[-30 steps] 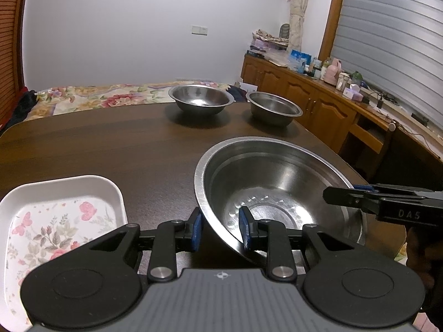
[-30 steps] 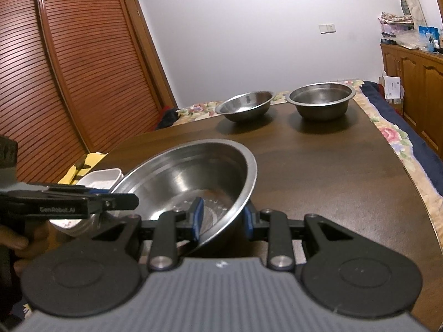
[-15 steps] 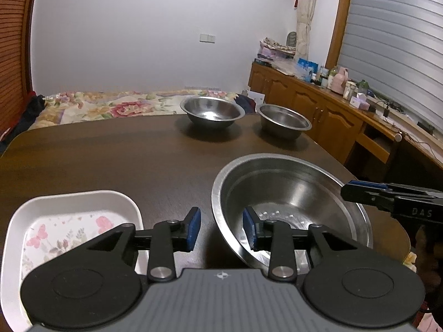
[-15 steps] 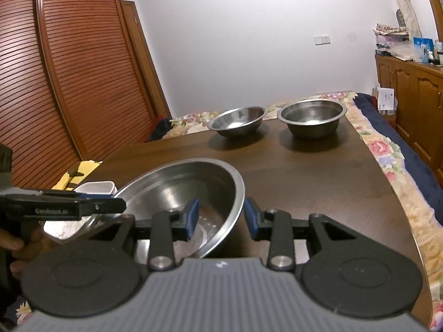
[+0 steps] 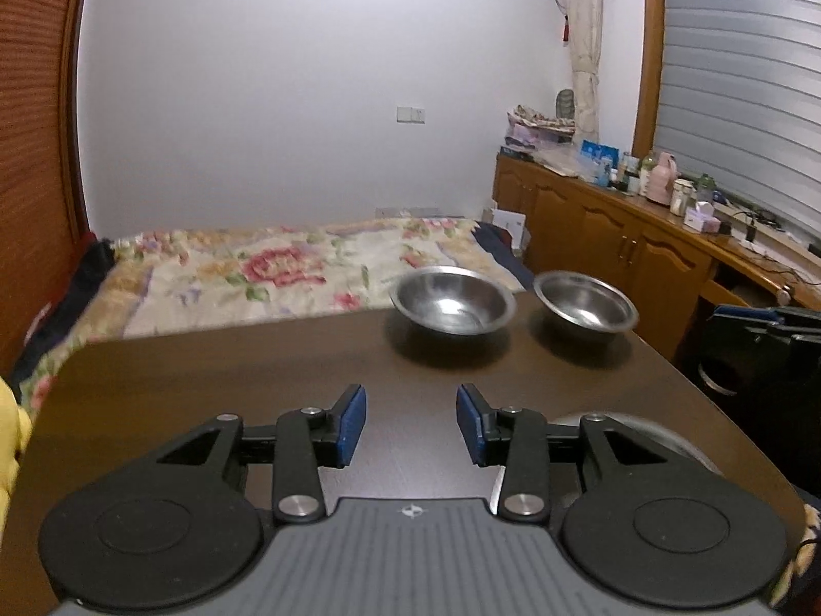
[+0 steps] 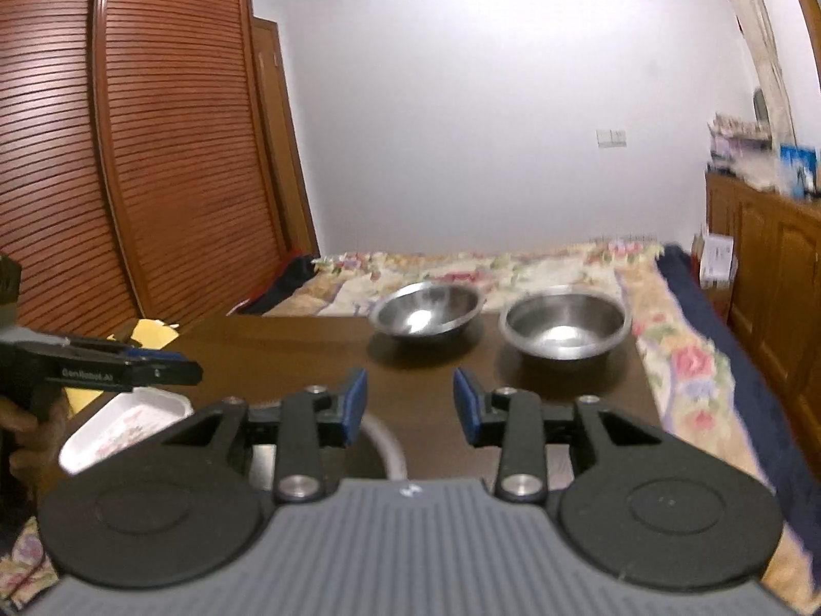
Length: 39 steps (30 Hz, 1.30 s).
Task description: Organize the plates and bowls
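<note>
A large steel bowl sits on the dark wooden table (image 5: 231, 390), and only its rim (image 5: 672, 441) shows under my left gripper (image 5: 411, 423). That gripper hangs above the table with its jaws opening and nothing between the blue pads. My right gripper (image 6: 409, 405) is open and empty too, above the same bowl's rim (image 6: 387, 444). Two smaller steel bowls (image 5: 454, 300) (image 5: 585, 305) stand side by side at the table's far edge. A white floral tray (image 6: 128, 423) lies at the left in the right wrist view, below the left gripper (image 6: 182, 370).
A bed with a floral cover (image 5: 267, 267) lies beyond the table. Wooden cabinets (image 5: 616, 241) with bottles on top run along the right wall. A slatted wardrobe (image 6: 128, 154) stands on the left. A hand (image 6: 31, 426) holds the left gripper.
Both grippers had the large bowl's rim between their pads; both have opened, let it go and risen. The bowl has dropped low in both views and the far bowls now sit centred.
</note>
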Each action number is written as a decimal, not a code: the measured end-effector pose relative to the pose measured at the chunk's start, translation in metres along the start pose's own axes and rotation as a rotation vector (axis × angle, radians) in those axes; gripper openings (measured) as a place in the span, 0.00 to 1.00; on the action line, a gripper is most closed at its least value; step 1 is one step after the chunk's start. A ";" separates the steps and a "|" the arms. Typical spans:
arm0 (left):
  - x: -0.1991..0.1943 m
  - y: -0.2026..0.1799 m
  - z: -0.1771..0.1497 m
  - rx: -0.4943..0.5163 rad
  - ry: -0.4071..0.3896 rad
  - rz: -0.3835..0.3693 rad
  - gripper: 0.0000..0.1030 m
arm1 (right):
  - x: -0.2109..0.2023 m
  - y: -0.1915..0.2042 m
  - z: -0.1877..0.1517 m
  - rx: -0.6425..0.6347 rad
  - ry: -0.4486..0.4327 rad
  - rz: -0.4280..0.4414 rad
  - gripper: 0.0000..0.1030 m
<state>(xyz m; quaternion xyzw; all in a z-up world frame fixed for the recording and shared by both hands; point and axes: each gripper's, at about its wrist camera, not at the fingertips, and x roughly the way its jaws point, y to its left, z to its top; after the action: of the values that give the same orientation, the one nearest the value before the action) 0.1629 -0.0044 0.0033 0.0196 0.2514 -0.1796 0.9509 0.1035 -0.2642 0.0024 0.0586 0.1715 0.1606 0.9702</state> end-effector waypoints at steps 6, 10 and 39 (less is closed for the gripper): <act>0.027 0.008 0.028 -0.011 -0.007 0.008 0.43 | 0.024 -0.018 0.029 -0.034 -0.005 -0.004 0.38; 0.050 0.006 0.038 -0.020 0.012 0.001 0.43 | 0.046 -0.026 0.040 -0.062 0.008 0.013 0.38; 0.183 0.016 0.054 -0.075 0.178 -0.042 0.43 | 0.188 -0.035 0.055 -0.134 0.276 0.058 0.38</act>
<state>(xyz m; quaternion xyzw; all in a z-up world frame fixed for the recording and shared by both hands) 0.3422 -0.0569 -0.0393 -0.0053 0.3417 -0.1877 0.9209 0.3002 -0.2377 -0.0109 -0.0237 0.2902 0.2063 0.9342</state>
